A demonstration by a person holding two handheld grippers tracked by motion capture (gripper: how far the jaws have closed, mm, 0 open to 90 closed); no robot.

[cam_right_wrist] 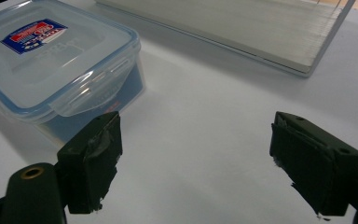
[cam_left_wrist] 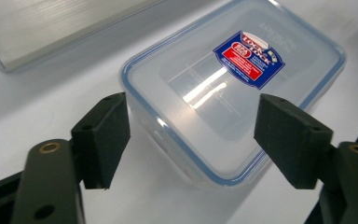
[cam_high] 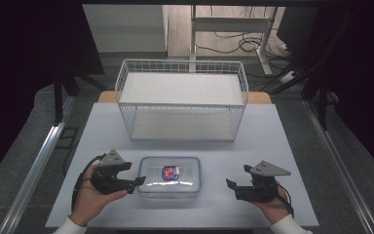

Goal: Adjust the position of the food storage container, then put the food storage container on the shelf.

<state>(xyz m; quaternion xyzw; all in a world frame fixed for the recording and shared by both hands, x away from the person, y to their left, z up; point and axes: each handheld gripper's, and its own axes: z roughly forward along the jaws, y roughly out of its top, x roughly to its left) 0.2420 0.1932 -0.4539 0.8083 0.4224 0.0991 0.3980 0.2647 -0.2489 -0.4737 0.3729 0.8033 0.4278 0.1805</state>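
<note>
While a clear lidded container (cam_high: 170,177) sits at the lower centre of the high view on a white table (cam_high: 272,146), the left gripper (cam_high: 137,181) hangs wide open at its left edge, holding nothing. Lower right, well apart, the right gripper (cam_high: 231,187) also gapes empty.

A white wire rack (cam_high: 182,100) stands on the counter (cam_high: 272,146), at the far side. It has two flat white shelves, one up high and one down low. Behind the rack is a bit of wood-colored edge (cam_high: 259,97). Farther behind the rack, on the floor, stand white metal legs (cam_high: 265,46) with dark cables (cam_high: 233,44) lying beside them.
</note>
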